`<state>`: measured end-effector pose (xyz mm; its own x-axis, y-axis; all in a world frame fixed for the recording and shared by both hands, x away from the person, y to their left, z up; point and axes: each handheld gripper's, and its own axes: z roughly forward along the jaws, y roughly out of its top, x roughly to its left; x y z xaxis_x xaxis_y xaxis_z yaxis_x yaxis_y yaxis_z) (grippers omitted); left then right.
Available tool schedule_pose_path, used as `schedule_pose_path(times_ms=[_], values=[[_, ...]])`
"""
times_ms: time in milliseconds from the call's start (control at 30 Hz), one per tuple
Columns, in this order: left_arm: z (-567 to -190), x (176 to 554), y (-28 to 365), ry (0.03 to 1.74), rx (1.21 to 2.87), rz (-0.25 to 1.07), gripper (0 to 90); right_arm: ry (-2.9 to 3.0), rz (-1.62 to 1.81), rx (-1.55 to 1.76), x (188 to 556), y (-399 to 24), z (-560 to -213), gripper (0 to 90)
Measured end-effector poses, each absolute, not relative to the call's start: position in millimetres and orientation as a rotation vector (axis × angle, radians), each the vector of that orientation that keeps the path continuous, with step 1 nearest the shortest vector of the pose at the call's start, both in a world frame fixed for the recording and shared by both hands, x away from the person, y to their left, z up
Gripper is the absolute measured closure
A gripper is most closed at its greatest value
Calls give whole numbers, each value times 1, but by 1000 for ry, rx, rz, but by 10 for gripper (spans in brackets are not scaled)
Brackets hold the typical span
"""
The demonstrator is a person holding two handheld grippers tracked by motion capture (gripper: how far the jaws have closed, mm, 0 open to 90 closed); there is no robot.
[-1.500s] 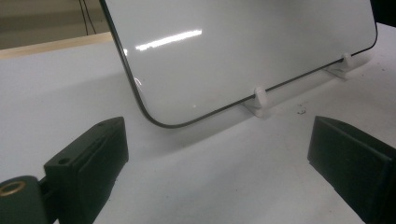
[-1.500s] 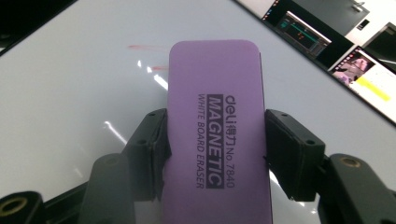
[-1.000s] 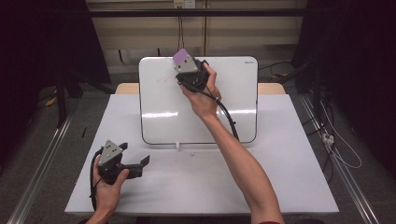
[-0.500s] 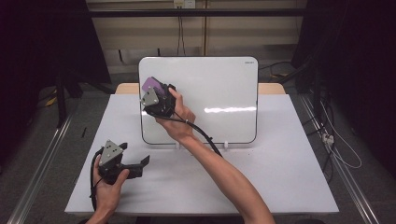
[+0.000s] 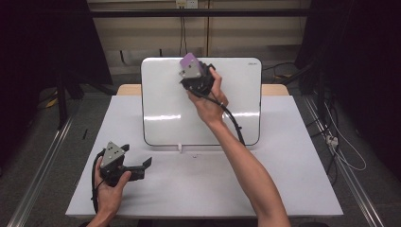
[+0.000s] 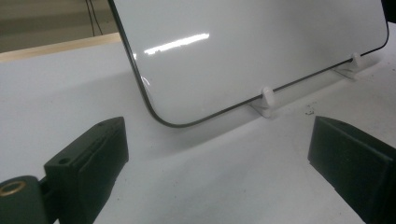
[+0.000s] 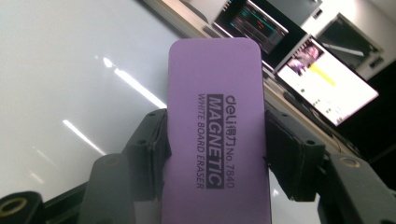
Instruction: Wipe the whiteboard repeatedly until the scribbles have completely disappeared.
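Note:
A white whiteboard (image 5: 203, 113) stands propped on the table, leaning back on small white feet (image 6: 267, 98). My right gripper (image 5: 191, 71) is up against the board's upper middle, shut on a purple magnetic whiteboard eraser (image 5: 189, 61). In the right gripper view both jaws clamp the long sides of the eraser (image 7: 217, 121), with the whiteboard (image 7: 70, 70) close behind it. My left gripper (image 5: 142, 165) rests low at the front left of the table, open and holding nothing. In the left gripper view its jaws stand wide apart, facing the whiteboard's (image 6: 243, 51) lower corner.
The white table top (image 5: 198, 194) runs in front of the board. Cables (image 5: 340, 146) lie on the floor at the right and a metal rail (image 5: 42, 170) runs along the left. Lit monitors (image 7: 327, 79) stand behind the board.
The right hand swept the eraser left across the board's top, then back right to the upper middle. The left hand and its gripper stayed put.

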<state>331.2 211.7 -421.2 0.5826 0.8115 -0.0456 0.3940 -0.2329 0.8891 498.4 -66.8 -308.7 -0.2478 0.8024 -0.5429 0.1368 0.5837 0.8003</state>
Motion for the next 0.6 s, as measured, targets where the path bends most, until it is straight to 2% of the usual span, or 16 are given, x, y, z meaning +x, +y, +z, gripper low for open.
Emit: schedule_pose_path(times_ms=[200, 600], values=[[-421, 331, 212, 979, 1849, 541, 49, 1696, 800, 861, 500, -97, -302, 427], [-424, 331, 212, 978, 1852, 513, 49, 1736, 1065, 888, 473, -111, -318, 427]])
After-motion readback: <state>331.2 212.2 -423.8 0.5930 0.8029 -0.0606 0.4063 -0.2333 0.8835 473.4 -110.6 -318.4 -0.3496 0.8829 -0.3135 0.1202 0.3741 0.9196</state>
